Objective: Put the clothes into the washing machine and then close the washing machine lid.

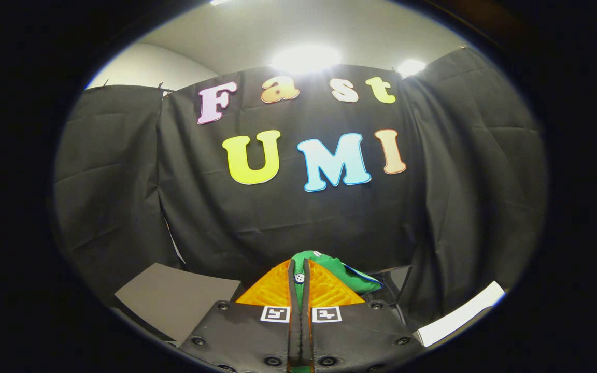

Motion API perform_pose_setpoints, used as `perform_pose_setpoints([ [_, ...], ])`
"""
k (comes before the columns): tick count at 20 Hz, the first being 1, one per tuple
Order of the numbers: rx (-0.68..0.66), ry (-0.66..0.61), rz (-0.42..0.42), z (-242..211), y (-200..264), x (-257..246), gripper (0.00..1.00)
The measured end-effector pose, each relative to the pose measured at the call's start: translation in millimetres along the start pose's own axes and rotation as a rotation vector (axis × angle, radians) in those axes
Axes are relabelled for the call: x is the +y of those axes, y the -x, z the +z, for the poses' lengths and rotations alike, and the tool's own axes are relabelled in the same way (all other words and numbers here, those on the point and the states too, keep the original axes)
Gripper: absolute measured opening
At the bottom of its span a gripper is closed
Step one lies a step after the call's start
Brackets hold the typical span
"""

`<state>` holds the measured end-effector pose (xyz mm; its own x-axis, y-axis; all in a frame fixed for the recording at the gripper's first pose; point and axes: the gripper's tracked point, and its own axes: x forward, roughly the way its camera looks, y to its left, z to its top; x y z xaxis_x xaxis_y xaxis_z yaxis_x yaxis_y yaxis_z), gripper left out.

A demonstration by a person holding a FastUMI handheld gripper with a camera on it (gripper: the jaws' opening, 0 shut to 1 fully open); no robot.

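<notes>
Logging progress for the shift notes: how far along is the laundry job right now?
Done: the gripper is shut on the green cloth garment, lifted in front of the black cloth wall. In hand: carrying it. Left: dropping it into the washing machine, then closing the lid.

A green garment (341, 270) is pinched between my gripper's (300, 269) closed fingers. Its bunched cloth bulges past the fingertips and hangs off to their right.

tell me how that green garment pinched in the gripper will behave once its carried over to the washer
The green garment is probably floppy: it bunches in soft folds beyond the fingers. It looks light, held up by one pinch of the gripper, shut on it. The loose part may dangle or snag, so lift it high.
</notes>
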<state>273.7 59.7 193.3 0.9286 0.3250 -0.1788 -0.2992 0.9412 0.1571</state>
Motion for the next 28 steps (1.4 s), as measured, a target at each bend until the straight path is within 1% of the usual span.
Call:
perform_pose_setpoints([
  [10,0.048,0.010,-0.014,-23.9,-3.5,-32.8,0.02],
  [19,0.158,0.006,-0.040,-81.4,-20.2,-54.1,0.02],
  [28,0.293,-0.003,-0.055,-146.3,-43.0,-61.4,0.02],
])
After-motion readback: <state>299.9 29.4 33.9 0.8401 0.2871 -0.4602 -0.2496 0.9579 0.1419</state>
